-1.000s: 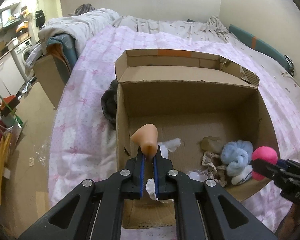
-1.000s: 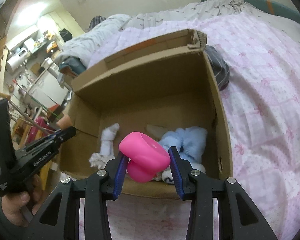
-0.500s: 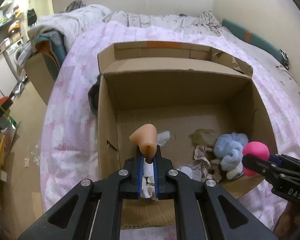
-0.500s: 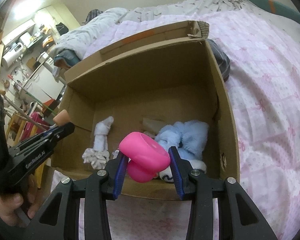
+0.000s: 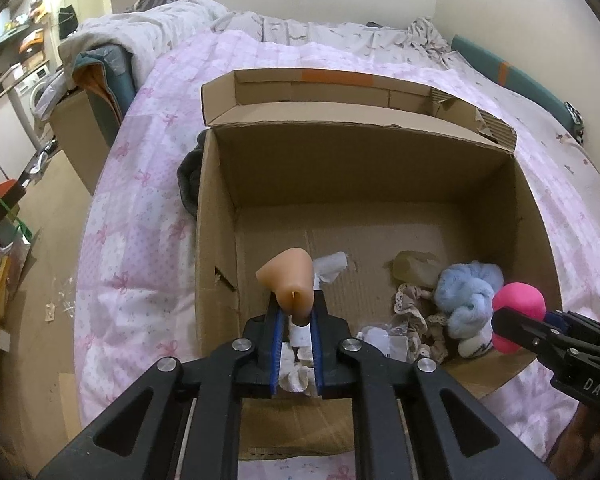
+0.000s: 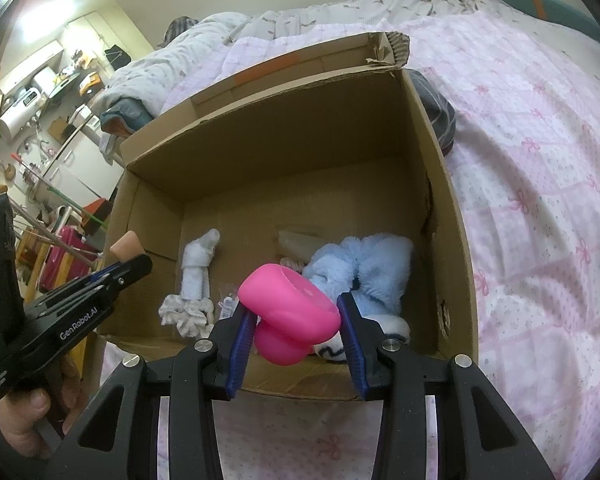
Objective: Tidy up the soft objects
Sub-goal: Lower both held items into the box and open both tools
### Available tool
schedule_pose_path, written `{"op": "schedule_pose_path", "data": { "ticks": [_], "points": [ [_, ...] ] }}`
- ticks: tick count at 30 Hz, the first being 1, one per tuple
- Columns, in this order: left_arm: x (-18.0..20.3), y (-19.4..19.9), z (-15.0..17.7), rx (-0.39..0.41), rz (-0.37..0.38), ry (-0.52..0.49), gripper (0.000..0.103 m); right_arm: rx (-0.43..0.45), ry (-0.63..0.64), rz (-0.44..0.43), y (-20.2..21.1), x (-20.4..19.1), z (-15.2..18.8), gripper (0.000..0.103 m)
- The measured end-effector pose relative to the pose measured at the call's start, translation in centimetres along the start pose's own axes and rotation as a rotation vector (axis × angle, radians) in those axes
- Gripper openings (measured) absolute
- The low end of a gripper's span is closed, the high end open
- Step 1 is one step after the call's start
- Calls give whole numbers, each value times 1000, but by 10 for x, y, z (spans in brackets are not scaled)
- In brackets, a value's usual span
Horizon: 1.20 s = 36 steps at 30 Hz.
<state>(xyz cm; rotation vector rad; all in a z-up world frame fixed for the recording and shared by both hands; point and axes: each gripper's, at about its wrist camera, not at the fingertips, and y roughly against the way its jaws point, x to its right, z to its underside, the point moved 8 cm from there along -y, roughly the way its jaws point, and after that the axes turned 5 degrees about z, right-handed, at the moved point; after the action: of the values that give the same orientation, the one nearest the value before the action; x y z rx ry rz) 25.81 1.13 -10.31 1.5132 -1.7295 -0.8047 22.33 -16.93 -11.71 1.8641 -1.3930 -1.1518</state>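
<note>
Drop-off step: over the box's (image 5: 216, 216) near edge, the left gripper (image 5: 296, 312) pinches a tan sponge (image 5: 288, 276) and the right gripper (image 6: 296, 320) clamps a pink sponge (image 6: 288, 300); next, open both jaws.

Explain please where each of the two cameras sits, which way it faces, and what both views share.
Left wrist view: sits on the left gripper, which pinches a tan sponge; looks forward and down into the cardboard box on the bed; the right gripper enters from the right.
Right wrist view: sits on the right gripper, which holds a pink sponge; looks into the same box; the left gripper and the person's left hand show at the left.
Shared: the box, the blue fluffy cloth, the pink bedspread, both sponges.
</note>
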Motion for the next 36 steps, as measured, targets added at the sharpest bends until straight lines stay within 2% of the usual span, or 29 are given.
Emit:
{"op": "schedule_pose_path", "data": {
  "ticks": [4, 6, 9, 12, 14, 27, 33, 34, 35, 36],
  "points": [
    [1, 0, 1, -4, 3, 8, 15, -1, 0, 2, -1, 0, 0, 43],
    [1, 0, -1, -4, 0, 6, 21, -2, -3, 4, -2, 0, 0, 43],
    [1, 3, -2, 10, -2, 6, 44, -4, -6, 4, -3, 0, 0, 43],
    [5, 11, -5, 45, 5, 2, 53, -3, -5, 4, -3, 0, 0, 43],
    [7, 15, -8, 60, 4, -8, 65, -2, -4, 6, -3, 0, 0, 43],
    [5, 17, -11, 69, -9, 4, 67, 5, -12, 2, -2, 1, -2, 43],
    [3, 28, -17, 121, -8, 17, 67, 10, -24, -2, -2, 3, -4, 44],
    [2, 30, -18, 126, -7, 20, 68, 13, -29, -7, -1, 3, -4, 50],
    [2, 32, -18, 130, -6, 19, 68, 17, -34, -13, 0, 3, -5, 63],
    [2, 33, -19, 134, -6, 16, 68, 24, -42, -23, 2, 3, -6, 70]
  ]
}}
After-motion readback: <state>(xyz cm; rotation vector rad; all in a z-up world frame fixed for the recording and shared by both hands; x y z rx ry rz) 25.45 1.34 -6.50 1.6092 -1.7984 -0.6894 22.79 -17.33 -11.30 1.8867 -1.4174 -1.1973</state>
